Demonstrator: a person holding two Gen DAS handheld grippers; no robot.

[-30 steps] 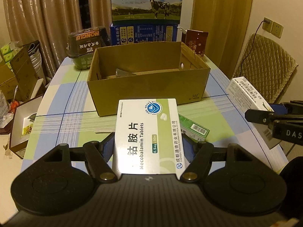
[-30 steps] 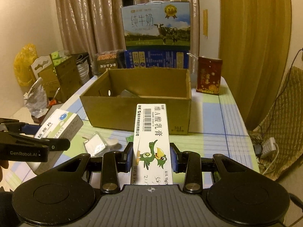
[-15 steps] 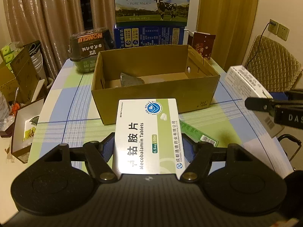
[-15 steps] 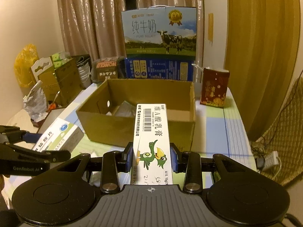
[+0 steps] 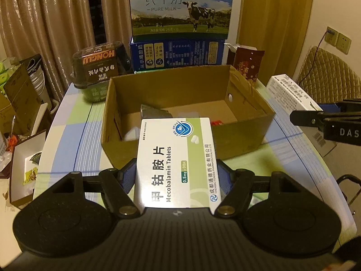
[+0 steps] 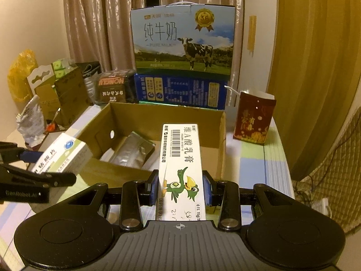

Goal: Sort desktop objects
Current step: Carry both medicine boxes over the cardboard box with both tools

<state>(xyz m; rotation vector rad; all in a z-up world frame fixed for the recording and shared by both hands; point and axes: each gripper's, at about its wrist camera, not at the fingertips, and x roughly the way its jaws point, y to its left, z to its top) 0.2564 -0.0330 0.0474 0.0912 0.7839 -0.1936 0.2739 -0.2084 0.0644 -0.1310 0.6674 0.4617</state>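
Item: left gripper point(image 5: 176, 176), clamped on the long sides of a white-and-green tablet box point(image 5: 176, 158); the box is held flat, label up, with its far end over the near wall of the open cardboard box point(image 5: 246, 133)

Item: right gripper point(image 6: 180, 192), pinched on a narrow white ointment box point(image 6: 180, 164) with a green bird printed on it; its far end is likewise carried over the near rim of the cardboard box point(image 6: 167, 115)

Change noted: against the views of a second ago, both grippers have been brought nearer the cardboard box, which is now seen larger and more from above; more of its floor is exposed. Both grips are unchanged

Contents of cardboard box: a grey foil pouch point(image 6: 133, 151) and small pale packets, not identifiable

Table point(image 5: 74, 133): checked cloth; a milk carton case point(image 5: 180, 6) and a dark red packet point(image 6: 255, 119) are stood behind the cardboard box

Status: both medicine boxes are judged to be at the drop-off; release into the cardboard box is not yet done
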